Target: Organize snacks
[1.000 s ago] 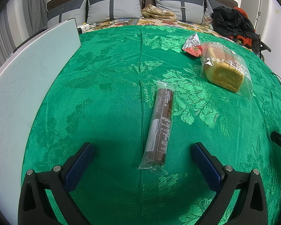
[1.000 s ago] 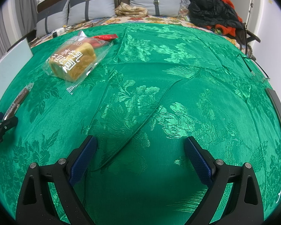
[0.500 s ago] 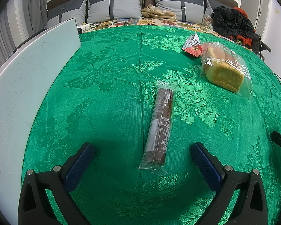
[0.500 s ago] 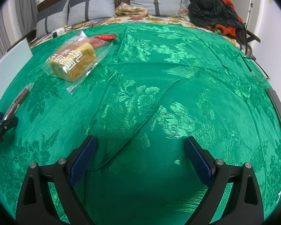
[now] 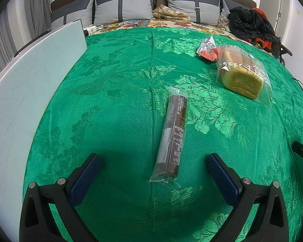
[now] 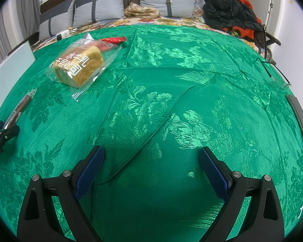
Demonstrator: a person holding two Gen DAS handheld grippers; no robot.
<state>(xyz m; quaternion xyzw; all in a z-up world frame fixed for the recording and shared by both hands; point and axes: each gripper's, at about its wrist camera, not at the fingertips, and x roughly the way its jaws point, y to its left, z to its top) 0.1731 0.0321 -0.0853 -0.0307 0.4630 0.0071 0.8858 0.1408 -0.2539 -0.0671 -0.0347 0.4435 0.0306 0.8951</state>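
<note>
A long brown snack bar in clear wrap lies on the green cloth, its near end between the tips of my open left gripper; it also shows in the right wrist view. A bagged bread loaf lies at the right, seen also in the right wrist view. A red and silver snack packet sits just behind the loaf, also in the right wrist view. My right gripper is open and empty over bare cloth.
A pale board lies along the left edge of the green cloth. Pillows and a pile of black and red clothes lie at the back. A dark device lies at the right edge in the right wrist view.
</note>
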